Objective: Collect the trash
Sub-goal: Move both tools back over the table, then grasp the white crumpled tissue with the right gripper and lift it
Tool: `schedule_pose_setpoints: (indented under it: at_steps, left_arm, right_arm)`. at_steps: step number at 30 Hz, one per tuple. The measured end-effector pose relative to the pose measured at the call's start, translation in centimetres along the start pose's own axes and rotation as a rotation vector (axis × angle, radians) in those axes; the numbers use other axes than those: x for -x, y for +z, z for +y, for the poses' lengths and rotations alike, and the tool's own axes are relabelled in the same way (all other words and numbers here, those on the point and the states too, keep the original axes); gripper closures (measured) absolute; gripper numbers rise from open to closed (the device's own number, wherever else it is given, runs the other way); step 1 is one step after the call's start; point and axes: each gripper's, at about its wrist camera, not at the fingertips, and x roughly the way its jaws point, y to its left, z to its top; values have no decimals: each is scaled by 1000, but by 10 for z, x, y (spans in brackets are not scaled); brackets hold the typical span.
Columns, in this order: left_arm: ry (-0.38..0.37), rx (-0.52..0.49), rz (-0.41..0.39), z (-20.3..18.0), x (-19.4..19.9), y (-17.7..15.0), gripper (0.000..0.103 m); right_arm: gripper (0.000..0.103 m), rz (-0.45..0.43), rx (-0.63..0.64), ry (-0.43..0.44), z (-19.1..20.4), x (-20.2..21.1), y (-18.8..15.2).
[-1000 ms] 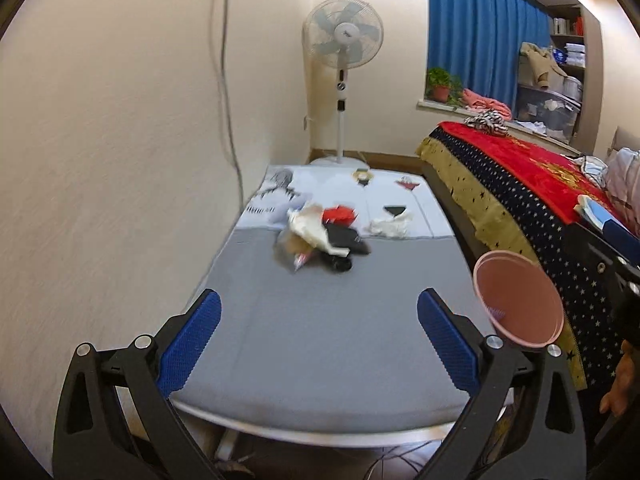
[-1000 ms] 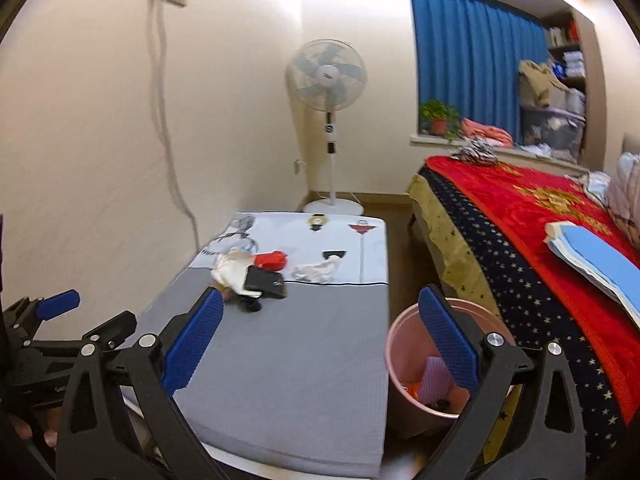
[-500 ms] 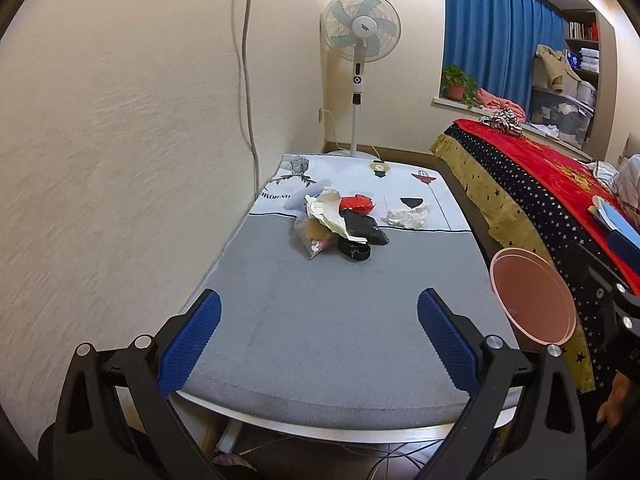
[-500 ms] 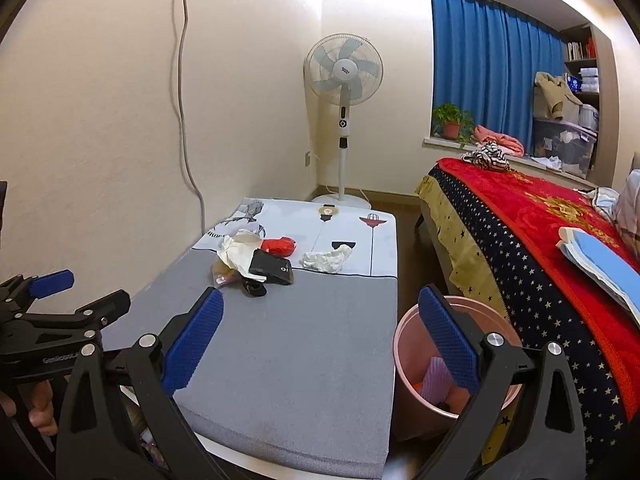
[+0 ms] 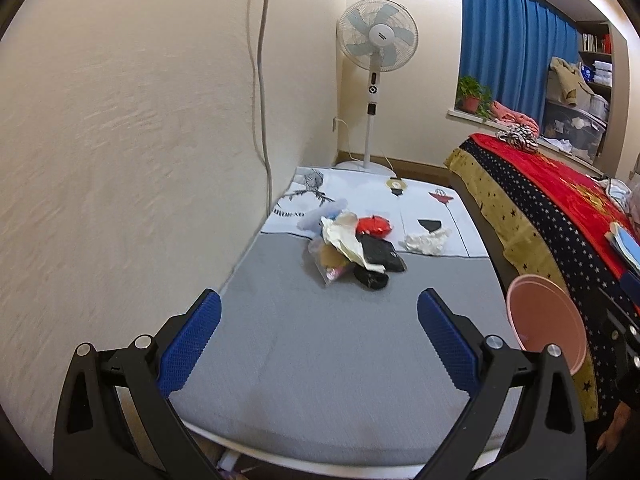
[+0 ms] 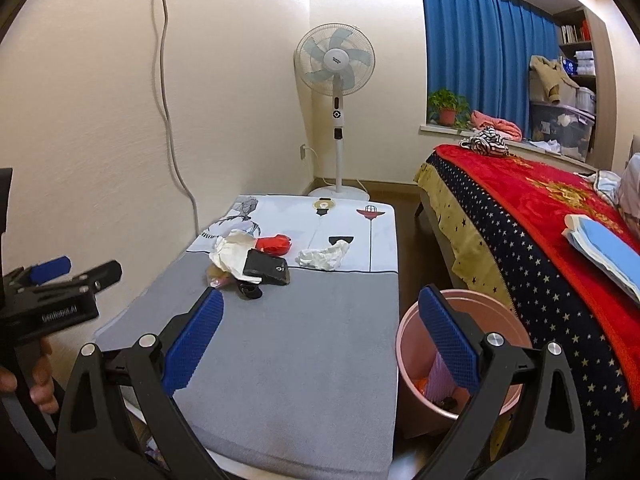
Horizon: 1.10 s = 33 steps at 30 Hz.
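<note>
A heap of trash (image 5: 352, 248) lies mid-table: cream paper, a black pouch (image 6: 267, 267), a red wrapper (image 6: 274, 243), a clear bag and a dark scrap. A crumpled white tissue (image 5: 426, 241) lies apart to its right, also in the right wrist view (image 6: 323, 256). A pink bin (image 6: 460, 356) stands by the table's right side with some trash inside; its rim shows in the left wrist view (image 5: 546, 330). My left gripper (image 5: 318, 340) is open and empty, well short of the heap. My right gripper (image 6: 320, 342) is open and empty, over the table's near right part.
The grey table (image 5: 340, 340) has a white printed cloth (image 6: 320, 216) on its far half and runs along the left wall. A standing fan (image 5: 376, 60) is beyond it. A bed with a red blanket (image 6: 540, 216) lies right. A cable (image 6: 172, 112) hangs down the wall.
Both views have moved a little closer to the table and the heap looks larger. Both grippers stay open and empty.
</note>
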Motion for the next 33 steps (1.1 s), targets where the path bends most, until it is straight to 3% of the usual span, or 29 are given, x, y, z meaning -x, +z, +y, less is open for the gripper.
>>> schedule_pose_setpoints:
  at_steps: [5,14,19,27,33]
  left_arm:
    - [23,17,-10,7,-18,19,8]
    - [55,11,-27,5,-73,58,8]
    - [88,-35,-63,-4,-114,75,8]
    - [127,-36,-39,4,-166,83,8]
    - [122,-30,-25,7,-184,86,8]
  right_arm:
    - [7,15,-29,-9,-9,-15,12]
    - [7,38,45,-42,-8,-87,43]
    - [7,37,50,-57,-8,-151,52]
    - [7,102,42,-64,-10,-264,34]
    - [8,129,38,-77,-16,-332,22]
